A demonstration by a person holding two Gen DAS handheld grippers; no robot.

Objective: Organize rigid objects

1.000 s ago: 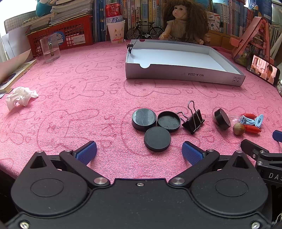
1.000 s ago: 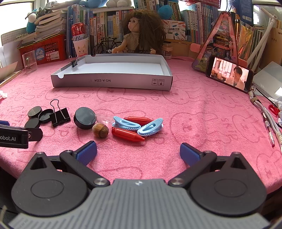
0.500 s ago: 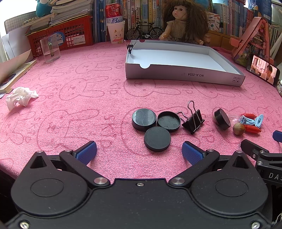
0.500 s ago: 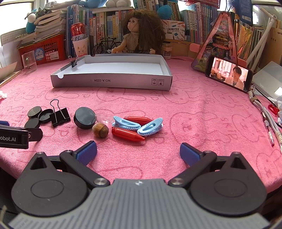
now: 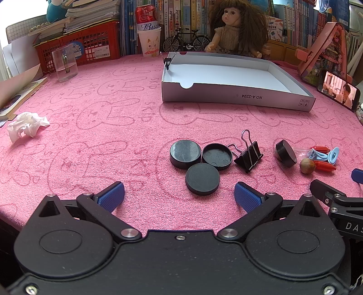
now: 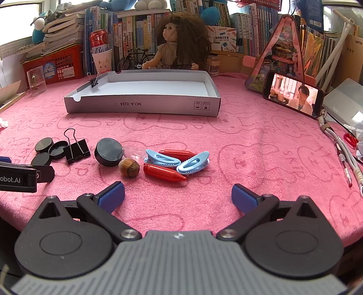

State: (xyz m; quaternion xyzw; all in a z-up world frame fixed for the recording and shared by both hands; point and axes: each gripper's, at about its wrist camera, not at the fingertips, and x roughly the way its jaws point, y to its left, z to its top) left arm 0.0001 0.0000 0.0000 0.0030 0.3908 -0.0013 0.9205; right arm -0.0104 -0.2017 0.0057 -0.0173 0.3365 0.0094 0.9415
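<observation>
Now | both hand-held grippers spread, empty | binder clip [image 5: 248, 157] black, wire handles

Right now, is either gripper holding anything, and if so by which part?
Nothing is held. The left gripper and the right gripper are both open above the pink cloth, nothing between their pads.

"NO.A-2224" on the white box [image 6: 140, 105] wall (printed upside down), "Bud" on the red can [image 5: 147, 19], "obot.AI" on the left gripper [image 6: 18, 179]
</observation>
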